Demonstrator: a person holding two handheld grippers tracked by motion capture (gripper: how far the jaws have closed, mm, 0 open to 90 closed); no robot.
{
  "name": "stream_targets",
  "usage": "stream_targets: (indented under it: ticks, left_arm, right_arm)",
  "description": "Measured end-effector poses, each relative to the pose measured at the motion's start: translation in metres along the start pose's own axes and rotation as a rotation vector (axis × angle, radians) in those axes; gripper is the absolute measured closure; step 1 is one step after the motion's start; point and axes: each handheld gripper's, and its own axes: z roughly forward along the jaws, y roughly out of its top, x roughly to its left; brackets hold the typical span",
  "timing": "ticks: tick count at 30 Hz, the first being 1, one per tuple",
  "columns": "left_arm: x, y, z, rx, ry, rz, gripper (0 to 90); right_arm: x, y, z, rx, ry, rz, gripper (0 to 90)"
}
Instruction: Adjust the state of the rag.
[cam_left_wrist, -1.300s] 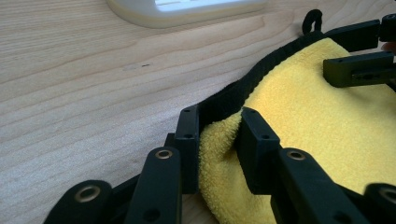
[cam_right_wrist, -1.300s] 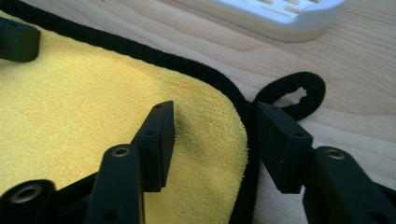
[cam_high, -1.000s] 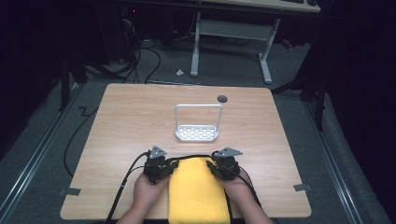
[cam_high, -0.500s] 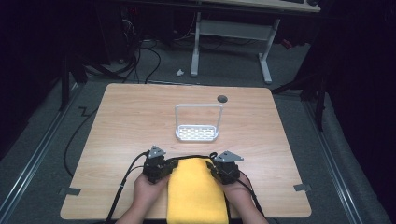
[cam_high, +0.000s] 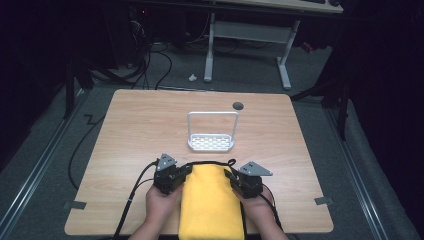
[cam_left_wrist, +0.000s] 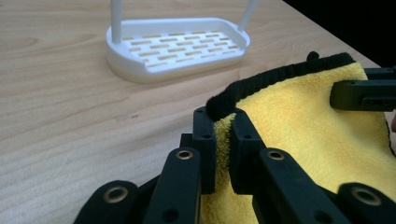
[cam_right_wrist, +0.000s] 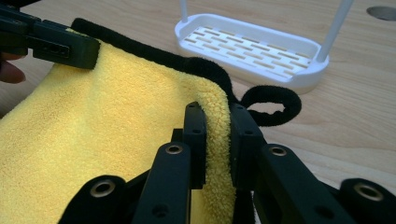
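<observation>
A yellow towel (cam_high: 210, 205) with a black trim lies folded at the table's near edge between the person's hands. My left gripper (cam_high: 187, 172) holds its far left corner. In the left gripper view the jaws (cam_left_wrist: 223, 126) have just been closing and now pinch the black-edged cloth (cam_left_wrist: 303, 126). My right gripper (cam_high: 229, 175) is shut on the far right corner, its jaws (cam_right_wrist: 215, 116) also just closed on the yellow pile (cam_right_wrist: 102, 116). A black hanging loop (cam_right_wrist: 268, 105) curls beside that corner.
A white slotted tray with a hoop handle (cam_high: 211, 142) stands just beyond the towel at the middle of the wooden table (cam_high: 140, 130). A round cable hole (cam_high: 238, 105) sits at the far edge. Black cables trail from both grippers toward the person.
Both pairs of jaws have drawn in onto the towel's far corners. The right hand has lifted slightly. The towel's body and the white tray lie where they were.
</observation>
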Motion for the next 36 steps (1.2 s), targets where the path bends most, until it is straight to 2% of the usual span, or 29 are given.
stream_targets:
  ticks: [4, 8, 14, 19, 28, 36]
  left_arm:
    - [-0.002, 0.008, -0.002, -0.033, -0.001, -0.008, 83.1]
    - [-0.004, 0.022, -0.005, -0.065, 0.000, 0.016, 83.1]
    - [-0.010, 0.040, -0.010, -0.111, -0.008, 0.049, 83.1]
    - [-0.016, 0.053, -0.015, -0.151, -0.008, 0.073, 83.1]
    - [-0.020, 0.075, -0.026, -0.203, 0.000, 0.120, 83.1]
    - [-0.020, 0.095, -0.038, -0.257, 0.004, 0.131, 83.3]
  right_arm:
    - [0.000, 0.007, -0.002, -0.021, -0.022, -0.008, 80.0]
    - [0.000, 0.018, -0.005, -0.053, -0.043, -0.024, 80.0]
    - [-0.005, 0.032, -0.014, -0.089, -0.060, -0.008, 79.9]
    - [-0.007, 0.044, -0.022, -0.119, -0.078, -0.021, 79.8]
    - [-0.008, 0.069, -0.035, -0.181, -0.095, -0.033, 79.9]
    - [-0.006, 0.094, -0.040, -0.227, -0.108, -0.052, 79.9]
